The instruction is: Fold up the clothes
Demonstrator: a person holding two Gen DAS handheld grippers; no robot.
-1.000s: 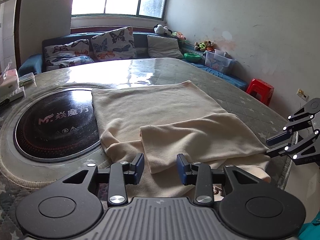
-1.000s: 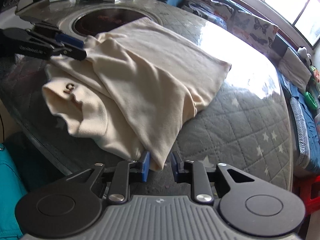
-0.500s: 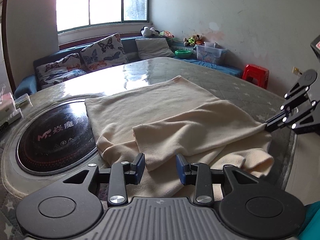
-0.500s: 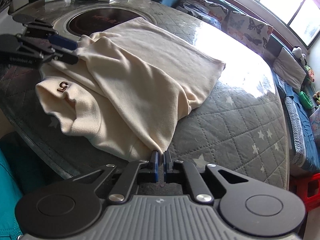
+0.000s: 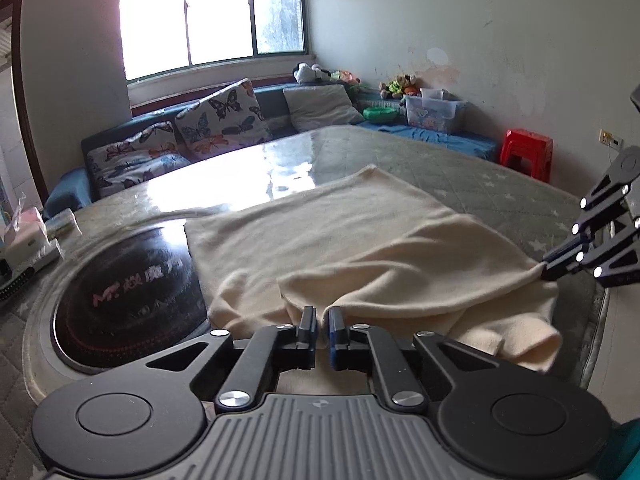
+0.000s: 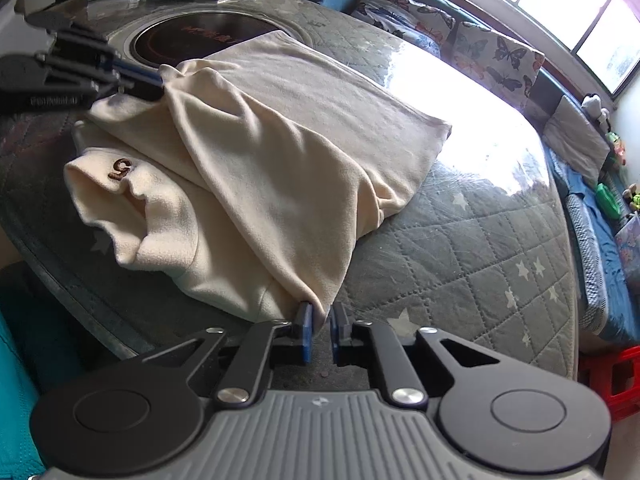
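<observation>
Cream fleece garment (image 5: pixel 320 240) lay on the quilted surface (image 5: pixel 500 188), partly over a black hob (image 5: pixel 128 292); in the left view the left hand-held gripper (image 5: pixel 319 326) pinched one corner of its top layer. In the right view the right hand-held gripper (image 6: pixel 319 326) clamped the opposite corner, so both, I judged, could carry that fold across together.

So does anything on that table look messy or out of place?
The cream garment is untidy: a bunched end with a brown "5" droops over the table edge, and one corner lies on the black cooktop. Nothing is spilled or damaged.
</observation>
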